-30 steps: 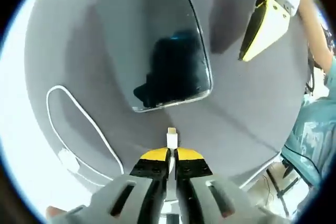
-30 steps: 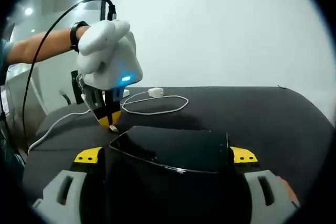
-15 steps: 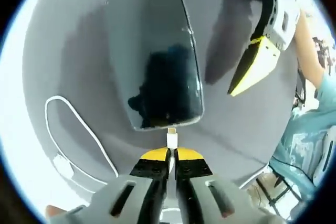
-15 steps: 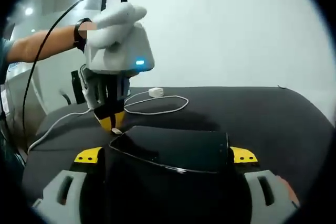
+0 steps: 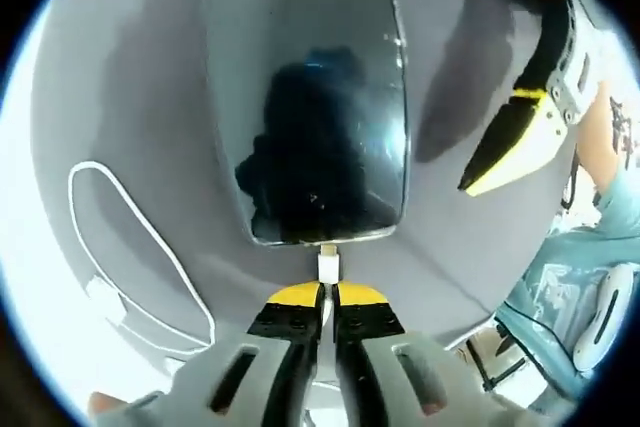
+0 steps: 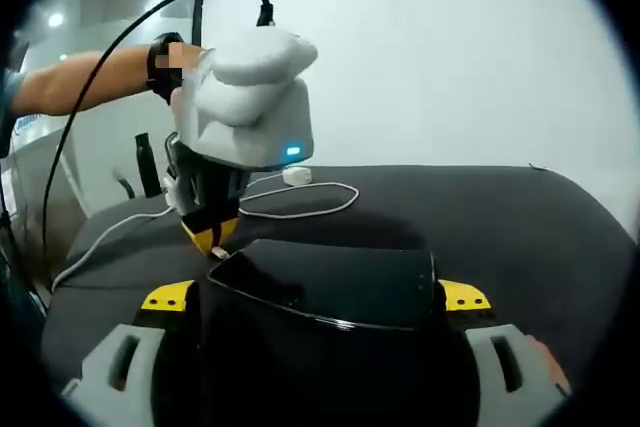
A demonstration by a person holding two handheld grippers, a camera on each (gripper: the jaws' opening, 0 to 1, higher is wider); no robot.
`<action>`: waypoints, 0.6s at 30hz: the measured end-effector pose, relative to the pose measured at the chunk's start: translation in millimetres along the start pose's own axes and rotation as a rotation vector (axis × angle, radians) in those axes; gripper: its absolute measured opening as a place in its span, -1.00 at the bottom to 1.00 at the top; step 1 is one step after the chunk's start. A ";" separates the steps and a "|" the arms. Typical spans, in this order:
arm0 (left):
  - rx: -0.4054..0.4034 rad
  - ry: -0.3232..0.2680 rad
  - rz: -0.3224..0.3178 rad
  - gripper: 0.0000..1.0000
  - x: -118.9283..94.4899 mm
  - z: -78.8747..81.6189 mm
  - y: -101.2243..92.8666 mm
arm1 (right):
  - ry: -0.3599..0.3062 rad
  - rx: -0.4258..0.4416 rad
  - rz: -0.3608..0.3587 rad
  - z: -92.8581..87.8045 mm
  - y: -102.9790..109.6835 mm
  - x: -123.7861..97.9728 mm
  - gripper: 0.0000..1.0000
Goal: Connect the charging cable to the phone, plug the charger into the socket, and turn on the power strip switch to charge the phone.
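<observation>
- In the left gripper view, my left gripper (image 5: 328, 299) has its fingers (image 5: 290, 309) pressed almost together, pinching the white cable plug (image 5: 327, 265) so that its metal tip sticks out past the yellow pads.
- The plug tip sits right at the near end edge of the phone (image 5: 310, 97) — touching it or just short of it, I cannot tell which from here.
- The phone has a dark glossy screen that mirrors a dark shape; it stands off the dark grey bench (image 5: 130, 107), which shows behind and around it.
- The white charging cable (image 5: 140, 237) lies in a loop on the bench to the left, with a small white block on it near the edge.
- The right gripper (image 5: 525, 137) comes in from the right, one yellow-edged finger alongside the phone's side.
- In the right gripper view, my right gripper (image 6: 320, 299) has its fingers (image 6: 462, 297) spread wide and closed on the phone (image 6: 320, 292), one yellow pad on each side of it.
- The left gripper (image 6: 212, 232) shows up ahead — a white body with a blue light, held by a gloved hand (image 6: 255, 57), its yellow tips at the phone's far left corner.
- Beyond it, the cable (image 6: 300, 202) curls across the bench (image 6: 500, 217) with the white charger (image 6: 297, 176) at its far end.
</observation>
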State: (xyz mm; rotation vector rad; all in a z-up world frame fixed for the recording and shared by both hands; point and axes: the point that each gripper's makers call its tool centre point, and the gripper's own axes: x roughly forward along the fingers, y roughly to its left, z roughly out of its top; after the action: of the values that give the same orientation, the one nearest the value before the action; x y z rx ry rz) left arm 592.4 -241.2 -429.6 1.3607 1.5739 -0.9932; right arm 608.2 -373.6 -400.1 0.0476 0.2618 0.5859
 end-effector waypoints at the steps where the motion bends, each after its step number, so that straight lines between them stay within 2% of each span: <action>1: 0.001 -0.004 0.002 -1.00 -0.8 1.2 -0.1 | 0.000 0.000 0.000 0.0 0.1 0.0 0.85; 7: 0.002 0.014 0.011 -1.00 -1.5 1.6 0.0 | -0.001 0.004 0.001 0.3 0.5 -0.4 0.85; 13: -0.057 -0.045 -0.019 -1.00 -3.8 0.3 2.6 | -0.002 0.004 0.002 0.3 -0.2 -0.4 0.85; 18: -0.072 -0.076 -0.021 -1.00 -3.9 1.2 2.2 | -0.002 0.004 0.002 0.2 0.0 -0.4 0.85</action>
State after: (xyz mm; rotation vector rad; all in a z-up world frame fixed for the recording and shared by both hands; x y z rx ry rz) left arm 595.1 -243.4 -426.5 1.2454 1.5553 -0.9808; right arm 607.9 -373.8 -399.8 0.0527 0.2613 0.5870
